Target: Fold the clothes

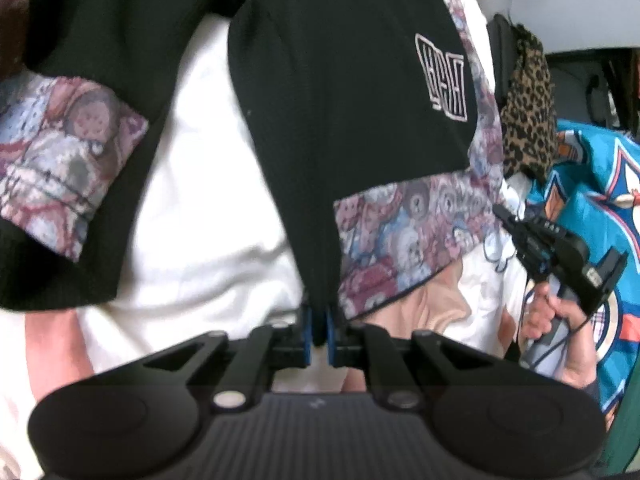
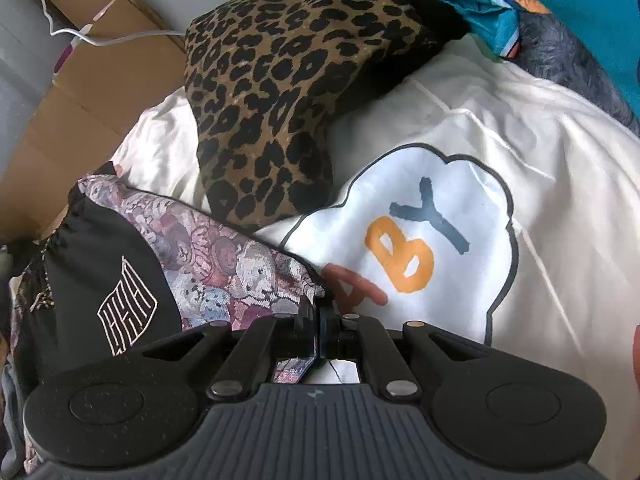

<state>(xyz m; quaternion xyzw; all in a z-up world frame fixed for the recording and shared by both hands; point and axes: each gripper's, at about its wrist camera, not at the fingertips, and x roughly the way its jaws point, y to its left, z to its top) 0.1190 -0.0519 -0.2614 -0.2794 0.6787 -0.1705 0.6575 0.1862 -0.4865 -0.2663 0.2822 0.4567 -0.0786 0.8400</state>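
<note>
A black pair of shorts (image 1: 340, 92) with teddy-bear tapestry panels and a white outlined logo hangs lifted over the white bedding. My left gripper (image 1: 319, 328) is shut on a black hem corner of it. My right gripper (image 2: 320, 320) is shut on the tapestry hem corner of the same shorts (image 2: 224, 264); it also shows in the left wrist view (image 1: 500, 216), held by a hand at the right. The other leg with its tapestry panel (image 1: 60, 160) hangs at the left.
A white cover (image 2: 540, 168) with a cloud print and letters lies on the bed. A leopard-print garment (image 2: 288, 80) lies beyond it. A teal printed fabric (image 1: 592, 184) is piled at the right. Cardboard (image 2: 100, 92) and a white cable stand behind.
</note>
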